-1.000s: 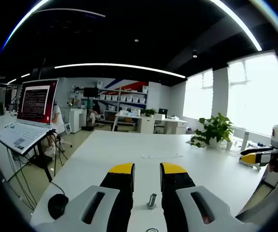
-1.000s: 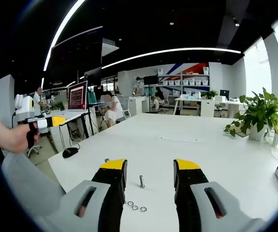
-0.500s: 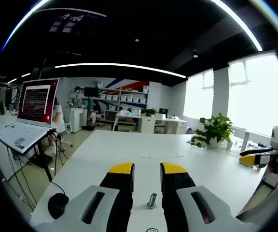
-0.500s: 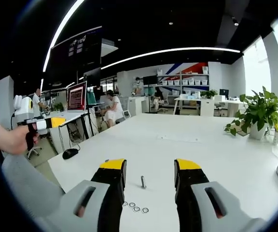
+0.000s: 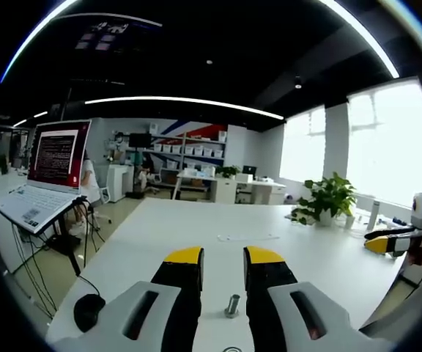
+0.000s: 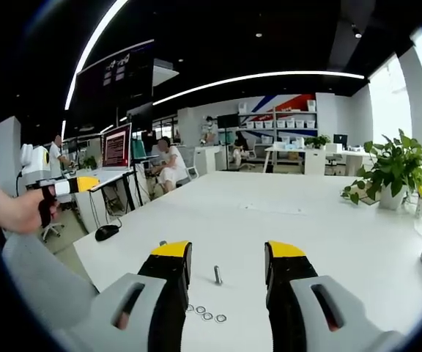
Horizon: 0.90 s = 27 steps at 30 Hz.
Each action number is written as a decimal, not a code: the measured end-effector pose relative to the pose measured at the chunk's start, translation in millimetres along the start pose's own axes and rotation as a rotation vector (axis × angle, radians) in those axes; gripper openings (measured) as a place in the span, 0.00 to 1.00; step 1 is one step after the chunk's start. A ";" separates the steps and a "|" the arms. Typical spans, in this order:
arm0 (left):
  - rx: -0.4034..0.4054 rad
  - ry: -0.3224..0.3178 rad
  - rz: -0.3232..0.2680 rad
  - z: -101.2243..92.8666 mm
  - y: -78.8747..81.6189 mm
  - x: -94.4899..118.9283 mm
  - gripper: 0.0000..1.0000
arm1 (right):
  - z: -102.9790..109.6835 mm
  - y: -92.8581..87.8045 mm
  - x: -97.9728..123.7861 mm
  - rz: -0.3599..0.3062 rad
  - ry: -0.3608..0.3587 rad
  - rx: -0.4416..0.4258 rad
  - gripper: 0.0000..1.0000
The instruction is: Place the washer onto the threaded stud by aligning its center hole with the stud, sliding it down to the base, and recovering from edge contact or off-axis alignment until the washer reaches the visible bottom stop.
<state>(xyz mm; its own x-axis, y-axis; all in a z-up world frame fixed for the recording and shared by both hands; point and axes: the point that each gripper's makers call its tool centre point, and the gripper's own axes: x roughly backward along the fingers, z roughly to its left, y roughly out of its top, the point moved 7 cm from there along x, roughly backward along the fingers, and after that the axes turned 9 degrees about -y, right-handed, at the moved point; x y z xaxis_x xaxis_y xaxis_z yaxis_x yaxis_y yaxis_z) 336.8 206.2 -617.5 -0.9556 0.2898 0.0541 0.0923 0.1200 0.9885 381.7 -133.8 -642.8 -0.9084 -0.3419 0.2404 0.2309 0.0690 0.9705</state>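
1. Small silver metal washers (image 6: pixel 208 315) lie in a short row of three or so on the white tabletop (image 6: pixel 269 213), just below my right gripper (image 6: pixel 226 268) in the right gripper view and near the foot of the short upright threaded steel stud (image 6: pixel 217 275).
2. That stud stands alone on the table, between my right jaws as the view frames it but well ahead of them; nothing sits on it yet, so the task has not begun.
3. My right gripper's yellow-tipped jaws stand wide apart and hold nothing.
4. In the left gripper view my left gripper (image 5: pixel 223 268) has its jaws parted by a narrow gap, empty, with the stud (image 5: pixel 231 305) showing in that gap on the table beyond. A small ring at the bottom edge may be another washer, though it is too cut off to be sure.
5. I judge a washer to be light, rigid, thin and slick: lying flat, it gives the jaws almost no edge to bite.
6. I would pinch it across its outer rim, leaving the centre hole free, perhaps after tipping one edge up.
7. A light grip risks it flicking away; a tilted one will catch the threads.
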 end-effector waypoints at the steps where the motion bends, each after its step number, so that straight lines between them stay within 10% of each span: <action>1: 0.001 0.001 0.001 0.4 -0.2 -0.3 0.20 | 0.0 -0.2 0.0 0.001 0.000 -0.002 0.42; 27: 0.003 0.010 0.006 1.3 -0.6 -0.1 0.20 | 0.4 0.6 0.0 -0.003 0.004 -0.004 0.42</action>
<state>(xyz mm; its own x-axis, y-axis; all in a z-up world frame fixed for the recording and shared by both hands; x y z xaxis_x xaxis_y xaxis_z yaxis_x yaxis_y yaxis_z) 337.2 207.3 -618.3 -0.9577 0.2811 0.0618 0.0994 0.1214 0.9876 381.7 -133.3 -642.3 -0.9078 -0.3458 0.2374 0.2294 0.0645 0.9712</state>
